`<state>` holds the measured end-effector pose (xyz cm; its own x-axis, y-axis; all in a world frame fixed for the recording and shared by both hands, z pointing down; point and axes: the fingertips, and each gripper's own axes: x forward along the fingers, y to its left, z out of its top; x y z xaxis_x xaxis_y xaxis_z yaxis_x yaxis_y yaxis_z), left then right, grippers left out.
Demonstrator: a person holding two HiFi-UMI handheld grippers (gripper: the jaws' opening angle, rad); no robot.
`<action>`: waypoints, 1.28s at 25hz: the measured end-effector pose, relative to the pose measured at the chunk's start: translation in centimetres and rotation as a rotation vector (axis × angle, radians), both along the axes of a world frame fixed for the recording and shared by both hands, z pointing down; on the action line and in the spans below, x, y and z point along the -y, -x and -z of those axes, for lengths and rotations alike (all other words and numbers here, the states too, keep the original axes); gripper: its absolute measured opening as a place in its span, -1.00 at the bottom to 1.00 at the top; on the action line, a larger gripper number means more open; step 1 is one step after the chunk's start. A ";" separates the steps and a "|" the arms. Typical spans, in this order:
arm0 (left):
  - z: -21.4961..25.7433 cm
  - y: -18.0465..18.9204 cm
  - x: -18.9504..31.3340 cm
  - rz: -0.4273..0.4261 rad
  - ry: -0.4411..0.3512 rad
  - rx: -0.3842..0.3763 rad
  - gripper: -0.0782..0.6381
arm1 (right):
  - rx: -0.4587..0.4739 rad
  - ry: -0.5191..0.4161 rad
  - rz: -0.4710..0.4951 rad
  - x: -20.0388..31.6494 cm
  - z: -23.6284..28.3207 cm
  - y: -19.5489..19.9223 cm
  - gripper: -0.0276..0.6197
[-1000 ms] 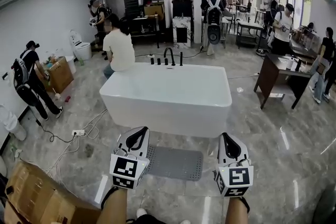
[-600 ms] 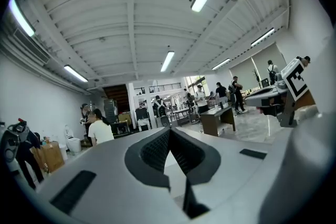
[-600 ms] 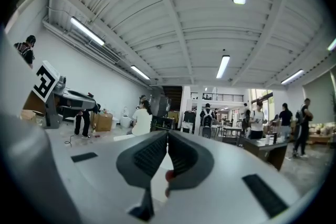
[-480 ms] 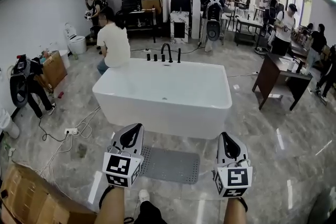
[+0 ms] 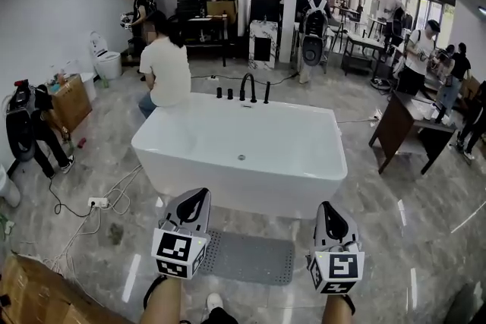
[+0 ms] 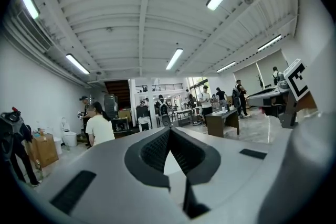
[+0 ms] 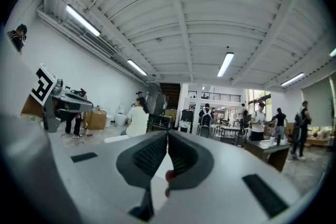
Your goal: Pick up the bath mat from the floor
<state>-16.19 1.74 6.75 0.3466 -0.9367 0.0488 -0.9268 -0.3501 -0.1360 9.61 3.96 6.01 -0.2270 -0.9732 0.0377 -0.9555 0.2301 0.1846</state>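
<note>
While the reach down to the floor is the step in hand, entries run as follows.

- Left gripper [image 5: 197,196]: in front of the bathtub [image 5: 243,178], toward its left end. Jaws clenched together, empty.
- Bath mat [image 5: 247,256]: grey, perforated, flat on the floor just in front of the bathtub's front wall. Untouched.
- Right gripper [image 5: 328,207]: in front of the bathtub's right end. Jaws likewise clamped on nothing.
- Handling note, as judgement: tip both grippers down and part the jaws early. Work one jaw under each near corner of the thin mat, then lift evenly, since it likely sags.
</note>
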 end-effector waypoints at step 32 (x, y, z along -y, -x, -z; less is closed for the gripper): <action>-6.7 -1.3 11.0 -0.017 0.137 0.062 -0.79 | -0.021 0.134 -0.059 10.8 -7.2 -3.3 -0.84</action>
